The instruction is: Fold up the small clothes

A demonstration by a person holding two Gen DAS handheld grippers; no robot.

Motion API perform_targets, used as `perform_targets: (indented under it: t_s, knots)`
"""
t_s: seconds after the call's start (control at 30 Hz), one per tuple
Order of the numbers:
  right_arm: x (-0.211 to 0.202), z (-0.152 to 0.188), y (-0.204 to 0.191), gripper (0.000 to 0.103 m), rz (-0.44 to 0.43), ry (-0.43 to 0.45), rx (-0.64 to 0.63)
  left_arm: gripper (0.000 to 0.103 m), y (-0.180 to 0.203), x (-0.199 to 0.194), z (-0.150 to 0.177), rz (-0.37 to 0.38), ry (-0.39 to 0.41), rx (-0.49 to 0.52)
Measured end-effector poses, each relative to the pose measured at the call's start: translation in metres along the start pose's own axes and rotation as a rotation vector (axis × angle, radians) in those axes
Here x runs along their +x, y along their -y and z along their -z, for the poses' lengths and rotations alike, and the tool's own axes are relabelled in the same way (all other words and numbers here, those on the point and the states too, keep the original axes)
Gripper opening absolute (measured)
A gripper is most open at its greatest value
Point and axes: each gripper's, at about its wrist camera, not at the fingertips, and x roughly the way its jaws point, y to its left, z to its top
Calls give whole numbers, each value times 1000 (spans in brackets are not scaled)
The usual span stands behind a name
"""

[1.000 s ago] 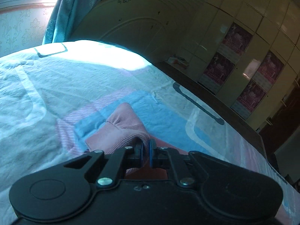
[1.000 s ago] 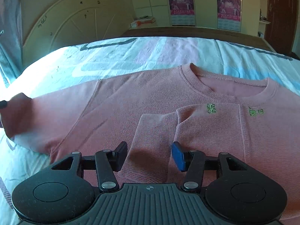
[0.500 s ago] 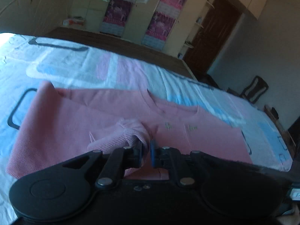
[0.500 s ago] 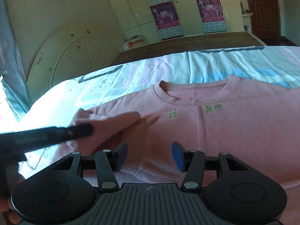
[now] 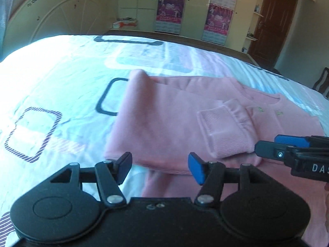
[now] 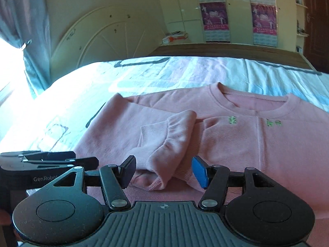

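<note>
**Tools empty, both sleeves folded in, body folds still to do**

Left tool (image 5: pixel 160 167) hovers with its jaws spread wide and nothing between them, just short of the near edge of the folded left sleeve (image 5: pixel 156 123). The right tool (image 6: pixel 163 170) is likewise wide open and empty, its fingertips either side of the ribbed cuff (image 6: pixel 164 144) without gripping it; it shows too at the right edge of the left wrist view.

The pink sweatshirt (image 6: pixel 257 144) lies front up on the bed (image 5: pixel 61 78), collar (image 6: pixel 253 103) away from the cameras, over a patterned sheet. The left sleeve lies folded across the chest, its cuff resting near the small green embroidery (image 6: pixel 232 120). The other sleeve (image 6: pixel 230 135) appears already laid inward as well, its edge meeting the first near the chest centre, though its far part runs out of view.

By my reading the sleeve stage is finished or nearly so. The cuff sits a little rumpled and may want flattening. What remains is folding the body, probably hem up towards the collar. The hem is hidden beneath the tools, so its condition cannot be judged.
</note>
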Motion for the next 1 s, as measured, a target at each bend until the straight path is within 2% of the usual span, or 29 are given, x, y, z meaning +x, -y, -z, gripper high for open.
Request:
perform_targets:
  t_s: [0.17, 0.23, 0.27, 0.33, 0.4, 0.63, 0.77, 0.8, 0.83, 0.9, 0.97, 1.0]
  knots:
    - [31, 14, -34, 60, 128, -42, -221, 59, -23, 4, 13, -55, -23, -22]
    - [39, 17, -36, 60, 161, -34, -248, 59, -26, 6, 17, -63, -30, -17]
    - [40, 17, -33, 59, 158, -28, -238, 59, -26, 8, 17, -64, -31, -14]
    - [42, 10, -26, 26, 120, -20, -176, 59, -22, 10, 17, -64, -24, -1]
    - [39, 2, -21, 20, 109, -2, -128, 60, -20, 12, 15, -63, -20, 12]
    - [-12, -30, 21, 16, 66, 145, 110, 60, -8, 18, 6, -53, 7, 8]
    - [-42, -30, 51, 16, 117, 200, 180, 59, -4, 25, -5, -50, 38, -11]
    - [-47, -27, 59, 16, 132, 201, 203, 55, -3, 28, -6, -51, 43, -14]
    - [-49, -22, 69, 16, 149, 189, 231, 40, -2, 30, -6, -51, 49, -14]
    - [-45, -7, 96, 17, 171, 136, 333, 25, -2, 36, -5, -44, 42, -22]
    - [-45, 10, 125, 17, 175, 88, 459, 22, 0, 36, -3, -42, 52, -22]
    - [-48, 16, 132, 17, 198, 83, 483, 21, 1, 36, -1, -44, 56, -9]
